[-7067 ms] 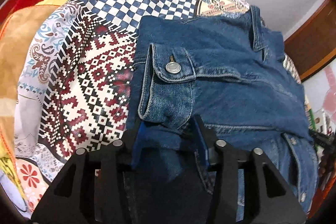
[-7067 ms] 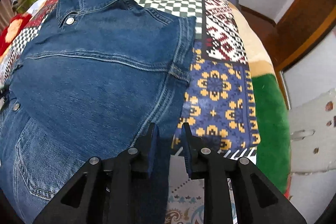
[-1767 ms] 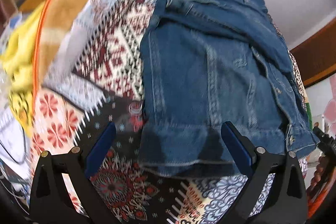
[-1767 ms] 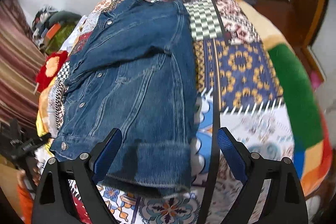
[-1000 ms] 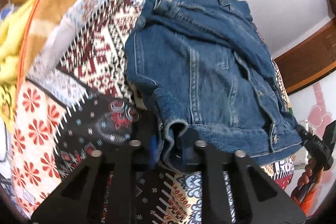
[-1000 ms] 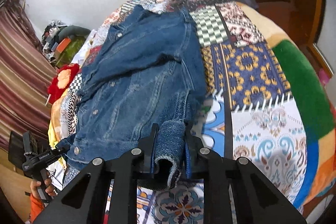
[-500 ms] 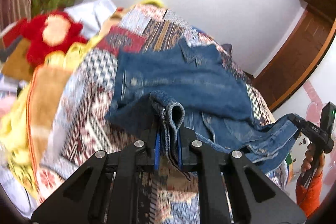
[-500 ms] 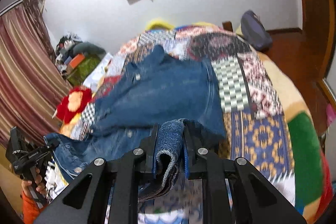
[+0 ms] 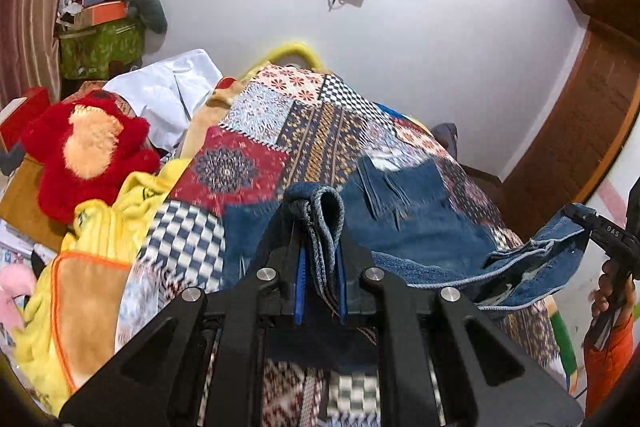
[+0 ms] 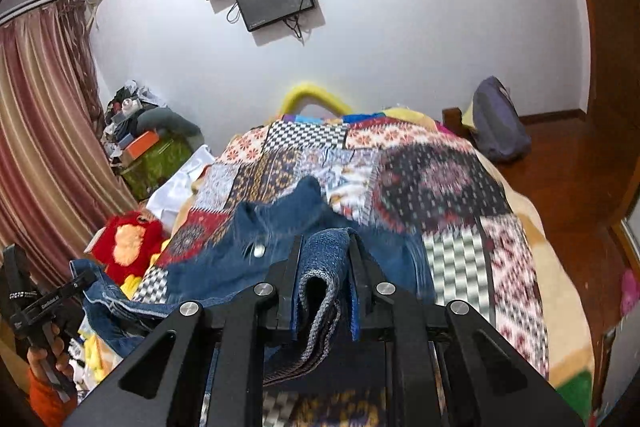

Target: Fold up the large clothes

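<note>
Both the left gripper (image 9: 320,259) and the right gripper (image 10: 325,281) pinch bunched hem corners of the denim jacket (image 9: 408,223), whose collar end lies ahead of the jaws on the patchwork quilt (image 10: 440,179) — keep both corners level and the hem taut, carrying it forward evenly onto the collar.

Only clear text: white letters "DAS" on the black handheld gripper body (image 9: 612,233), right edge of left wrist view. Same kind of white print on the black gripper body (image 10: 46,303) at lower left of right wrist view, too blurred to read.
</note>
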A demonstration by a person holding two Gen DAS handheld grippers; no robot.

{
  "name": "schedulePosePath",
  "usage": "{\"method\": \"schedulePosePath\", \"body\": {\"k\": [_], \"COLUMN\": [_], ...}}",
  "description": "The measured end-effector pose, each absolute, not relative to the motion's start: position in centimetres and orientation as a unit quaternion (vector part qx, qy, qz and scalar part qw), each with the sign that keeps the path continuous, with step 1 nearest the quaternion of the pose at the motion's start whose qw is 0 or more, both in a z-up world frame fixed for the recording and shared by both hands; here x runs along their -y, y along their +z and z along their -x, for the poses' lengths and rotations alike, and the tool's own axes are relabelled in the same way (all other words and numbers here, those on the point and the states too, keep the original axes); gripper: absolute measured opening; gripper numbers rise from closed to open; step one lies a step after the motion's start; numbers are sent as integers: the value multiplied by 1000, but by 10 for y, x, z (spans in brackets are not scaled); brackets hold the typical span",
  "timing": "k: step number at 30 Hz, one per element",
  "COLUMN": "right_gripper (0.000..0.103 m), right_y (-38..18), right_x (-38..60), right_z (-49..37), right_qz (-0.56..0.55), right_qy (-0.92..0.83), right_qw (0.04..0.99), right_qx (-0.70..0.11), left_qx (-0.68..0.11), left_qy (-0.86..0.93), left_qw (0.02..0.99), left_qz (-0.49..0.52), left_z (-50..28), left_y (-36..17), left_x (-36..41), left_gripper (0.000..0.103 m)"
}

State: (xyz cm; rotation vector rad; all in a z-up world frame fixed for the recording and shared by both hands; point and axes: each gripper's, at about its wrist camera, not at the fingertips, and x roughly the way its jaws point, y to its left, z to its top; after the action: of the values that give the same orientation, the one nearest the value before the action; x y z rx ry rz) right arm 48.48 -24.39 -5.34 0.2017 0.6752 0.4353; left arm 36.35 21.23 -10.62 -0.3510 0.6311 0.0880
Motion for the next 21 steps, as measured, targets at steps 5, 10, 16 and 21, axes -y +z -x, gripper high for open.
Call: {"method": "schedulePosePath", "body": {"k": [5, 10, 16, 21], "right_gripper": [14, 14, 15, 15], "right_y": [-60, -88, -138, -182], "right_x": [217, 198, 184, 178], "right_z": [-530, -570, -623, -649], "right_qz": [-69, -38, -25, 2], "right_qy": [199, 181, 153, 138], "right_qw": [923, 923, 910, 895], "right_qx": [-323, -337, -384, -424], "left_qx": [-327, -351, -390, -436], "left_qy": [53, 62, 85, 99], "left_qw": [927, 919, 902, 881], "left_qz": [178, 169, 163, 155], "left_z": [-409, -450, -496, -521], "left_y": [-122, -149, -191, -234], "left_x": [-230, -238, -243, -245], "left_gripper": [12, 12, 12, 14]}}
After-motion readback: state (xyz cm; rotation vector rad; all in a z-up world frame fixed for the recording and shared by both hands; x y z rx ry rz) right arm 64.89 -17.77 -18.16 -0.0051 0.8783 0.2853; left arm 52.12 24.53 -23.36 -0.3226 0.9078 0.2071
